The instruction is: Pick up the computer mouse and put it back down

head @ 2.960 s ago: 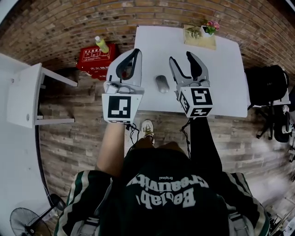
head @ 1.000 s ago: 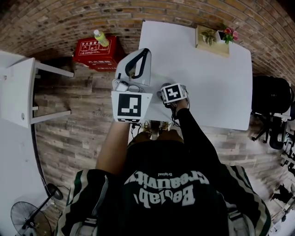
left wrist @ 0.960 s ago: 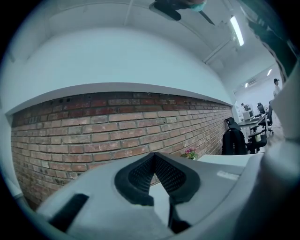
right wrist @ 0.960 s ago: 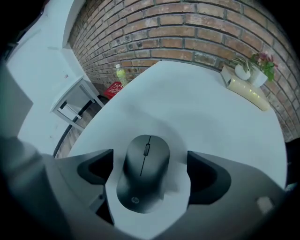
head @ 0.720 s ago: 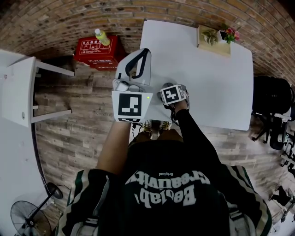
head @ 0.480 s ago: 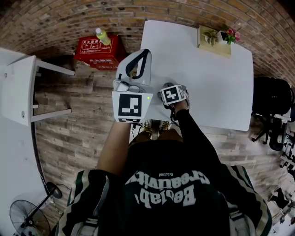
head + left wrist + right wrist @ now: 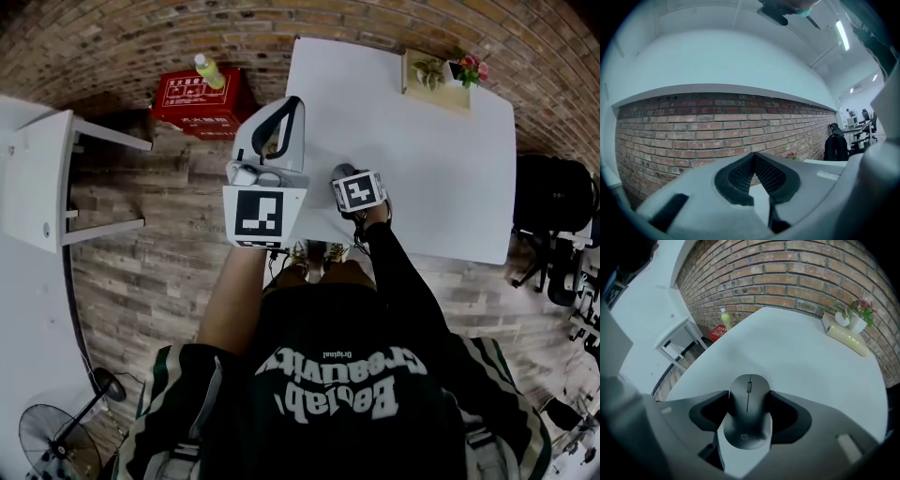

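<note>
The dark grey computer mouse (image 7: pixel 749 408) lies on the white table (image 7: pixel 801 357) near its front left edge. My right gripper (image 7: pixel 749 401) points steeply down over it. Its jaws have just been closing, and both black pads (image 7: pixel 787 413) now press the mouse's sides. In the head view only the front of the mouse (image 7: pixel 343 172) shows beyond the right gripper (image 7: pixel 351 180) and its marker cube. My left gripper (image 7: pixel 298 99) is held level to the left of the mouse, over the table's left edge, shut with its fingertips (image 7: pixel 753 154) touching and nothing between them.
A wooden planter with flowers (image 7: pixel 436 75) stands at the table's far right edge. On the floor to the left are a red crate (image 7: pixel 192 108) with a green bottle (image 7: pixel 208 75) and a white side table (image 7: pixel 42 178). A black chair (image 7: pixel 553 192) sits right of the table.
Three seconds ago both grippers hung above the table beside the mouse. The right gripper has since come down over the mouse, and its marker cube has shifted slightly right in the last half second.
</note>
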`<state>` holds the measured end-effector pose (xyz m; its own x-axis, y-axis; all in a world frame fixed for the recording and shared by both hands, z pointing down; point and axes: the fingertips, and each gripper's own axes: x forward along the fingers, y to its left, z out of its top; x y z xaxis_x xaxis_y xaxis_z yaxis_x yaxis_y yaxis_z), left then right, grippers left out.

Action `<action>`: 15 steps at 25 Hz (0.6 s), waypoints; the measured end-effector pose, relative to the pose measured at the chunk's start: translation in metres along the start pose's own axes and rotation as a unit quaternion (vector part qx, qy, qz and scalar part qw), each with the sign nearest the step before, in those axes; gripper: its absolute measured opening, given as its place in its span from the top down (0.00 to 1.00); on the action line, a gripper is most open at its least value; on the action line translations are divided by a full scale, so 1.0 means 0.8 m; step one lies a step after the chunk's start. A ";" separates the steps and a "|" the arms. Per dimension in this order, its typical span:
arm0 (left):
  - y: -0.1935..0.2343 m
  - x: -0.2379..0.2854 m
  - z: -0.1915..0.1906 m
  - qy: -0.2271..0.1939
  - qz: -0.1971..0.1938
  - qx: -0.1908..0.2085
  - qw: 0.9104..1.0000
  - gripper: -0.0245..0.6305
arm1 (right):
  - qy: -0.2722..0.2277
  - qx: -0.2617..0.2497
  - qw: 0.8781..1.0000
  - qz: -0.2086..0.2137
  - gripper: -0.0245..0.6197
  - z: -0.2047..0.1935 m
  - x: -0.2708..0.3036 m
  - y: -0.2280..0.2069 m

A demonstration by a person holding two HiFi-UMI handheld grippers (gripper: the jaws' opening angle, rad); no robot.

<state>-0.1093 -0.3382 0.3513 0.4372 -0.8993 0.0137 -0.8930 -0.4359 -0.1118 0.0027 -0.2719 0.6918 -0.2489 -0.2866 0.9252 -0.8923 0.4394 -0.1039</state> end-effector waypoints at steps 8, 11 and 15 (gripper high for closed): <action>-0.004 -0.001 -0.001 0.005 -0.002 0.017 1.000 0.96 | -0.061 0.014 0.998 0.011 0.52 0.016 -0.015 -0.006; -0.005 0.001 0.002 0.006 -0.003 0.019 1.000 0.95 | -0.083 0.019 0.996 0.010 0.52 0.028 -0.025 -0.012; -0.009 0.005 0.008 0.002 -0.006 0.021 1.000 0.95 | -0.116 0.017 0.993 -0.001 0.52 0.045 -0.043 -0.023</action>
<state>-0.1002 -0.3380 0.3460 0.4478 -0.8939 0.0202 -0.8821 -0.4453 -0.1538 0.0139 -0.3011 0.6488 -0.3232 -0.4782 0.8166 -0.9045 0.4099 -0.1180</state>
